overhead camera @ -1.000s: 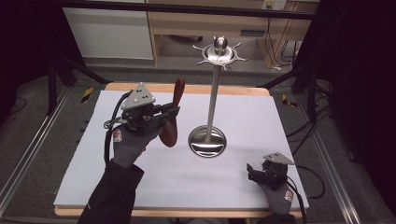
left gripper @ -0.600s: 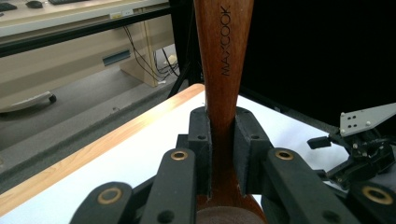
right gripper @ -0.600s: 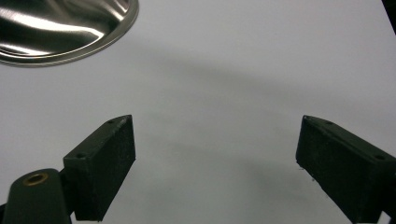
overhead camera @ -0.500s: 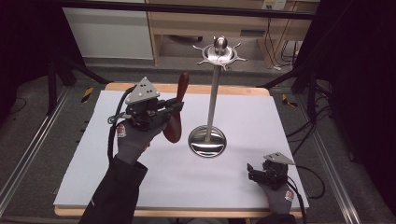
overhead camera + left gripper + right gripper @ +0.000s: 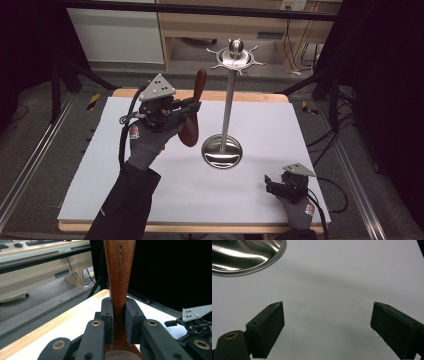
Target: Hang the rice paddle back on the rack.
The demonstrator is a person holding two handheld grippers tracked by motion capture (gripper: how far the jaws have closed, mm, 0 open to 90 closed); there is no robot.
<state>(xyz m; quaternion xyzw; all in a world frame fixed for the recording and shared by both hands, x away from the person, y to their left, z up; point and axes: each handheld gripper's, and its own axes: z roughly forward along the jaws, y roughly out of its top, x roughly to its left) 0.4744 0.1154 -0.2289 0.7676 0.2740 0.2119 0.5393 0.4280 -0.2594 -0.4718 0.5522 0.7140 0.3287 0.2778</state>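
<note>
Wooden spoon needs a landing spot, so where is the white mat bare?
The white mat lies bare left of the metal stand and along the near edge between both hands. It is tighter where the stand's base faces the right gripper.

Wooden spoon (image 5: 192,112) in left gripper (image 5: 186,109) — left of stand (image 5: 226,120); right gripper (image 5: 274,184) at near right.
</note>
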